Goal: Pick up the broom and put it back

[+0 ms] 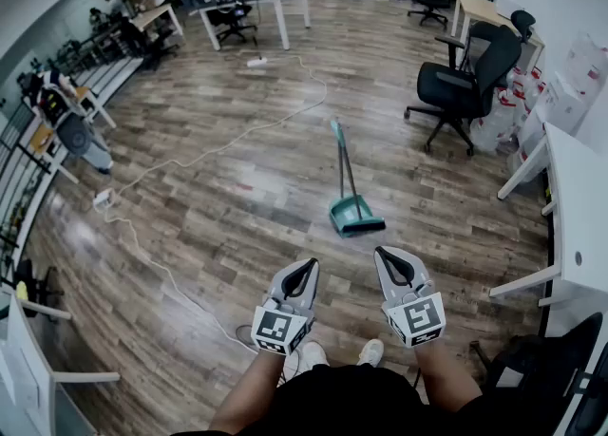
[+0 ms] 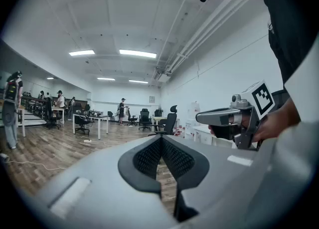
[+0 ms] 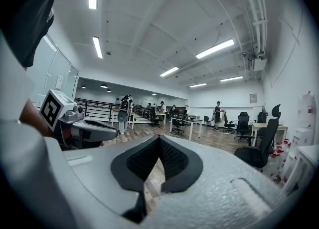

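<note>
A teal broom (image 1: 350,199) lies on the wood floor ahead of me, its head nearest me and its long handle pointing away. Both grippers hang level above the floor, short of the broom's head and apart from it. My left gripper (image 1: 310,264) is shut with nothing between its pads, and so is my right gripper (image 1: 384,253). In the left gripper view the left gripper (image 2: 161,138) has its dark pads meeting at the tip, with the right gripper (image 2: 200,118) beside it. The right gripper view shows the right gripper (image 3: 159,137) the same way. Neither gripper view shows the broom.
A black office chair (image 1: 464,85) stands right of the broom, beyond it. A white table (image 1: 576,204) lines the right side. A white cable (image 1: 195,154) snakes over the floor to a power strip (image 1: 103,199) on the left. Desks, chairs and people fill the far end.
</note>
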{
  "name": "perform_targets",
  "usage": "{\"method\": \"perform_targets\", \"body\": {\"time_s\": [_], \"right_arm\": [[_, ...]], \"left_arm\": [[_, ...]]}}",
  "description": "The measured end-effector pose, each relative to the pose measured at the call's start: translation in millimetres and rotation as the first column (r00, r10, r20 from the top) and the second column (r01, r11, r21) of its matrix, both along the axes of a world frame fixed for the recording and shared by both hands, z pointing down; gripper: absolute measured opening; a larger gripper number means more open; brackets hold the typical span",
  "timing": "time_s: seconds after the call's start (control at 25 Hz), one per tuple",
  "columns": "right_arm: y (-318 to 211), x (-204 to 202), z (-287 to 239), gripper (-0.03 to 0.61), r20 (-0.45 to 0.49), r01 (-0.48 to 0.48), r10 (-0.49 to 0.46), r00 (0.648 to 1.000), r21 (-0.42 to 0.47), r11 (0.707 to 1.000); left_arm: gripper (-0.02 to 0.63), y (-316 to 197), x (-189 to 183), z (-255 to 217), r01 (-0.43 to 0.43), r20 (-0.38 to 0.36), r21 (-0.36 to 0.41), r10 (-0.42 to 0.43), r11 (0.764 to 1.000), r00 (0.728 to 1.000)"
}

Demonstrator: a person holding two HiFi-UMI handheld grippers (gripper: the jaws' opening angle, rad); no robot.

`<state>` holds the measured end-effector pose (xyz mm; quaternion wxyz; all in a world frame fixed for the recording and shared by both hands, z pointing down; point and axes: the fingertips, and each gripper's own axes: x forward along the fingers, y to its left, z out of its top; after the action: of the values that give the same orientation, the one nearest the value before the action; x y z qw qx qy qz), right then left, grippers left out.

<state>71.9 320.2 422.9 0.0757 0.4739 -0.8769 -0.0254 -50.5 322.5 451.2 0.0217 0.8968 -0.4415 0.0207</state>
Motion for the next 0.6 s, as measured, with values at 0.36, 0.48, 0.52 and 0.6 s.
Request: {"method": "perform_targets", "body": {"time_s": [0.36,0.48,0.52,0.6], "right_arm": [[4.0,-5.6,5.4,0.002,-0.010,-0.005,0.005,1.000,-0.012,1.000],[7.3,-10.5,5.5,0.002,0.014,-0.021,0.021,1.000,-0.017,1.000],[8.2,-12.8,5.7,0.002,0.028,-0.028,0.029,0.999,-0.019,0.999],[8.7,-17.8,7.3,0.003,0.043,-0.052,0.053,0.998,-0.024,0.998]], "left_arm": [[0.015,2.8,-4.4,3.5,-0.006,-0.005,-0.001,0.006,1.000,1.000],[0.015,1.9,-8.8,5.5,-0.021,-0.012,-0.004,0.021,1.000,1.000],[0.017,2.1,-11.2,5.5,-0.029,-0.012,-0.003,0.029,1.000,0.999],[0.017,2.8,-17.8,5.1,-0.047,-0.013,0.003,0.047,0.999,0.999]]}}
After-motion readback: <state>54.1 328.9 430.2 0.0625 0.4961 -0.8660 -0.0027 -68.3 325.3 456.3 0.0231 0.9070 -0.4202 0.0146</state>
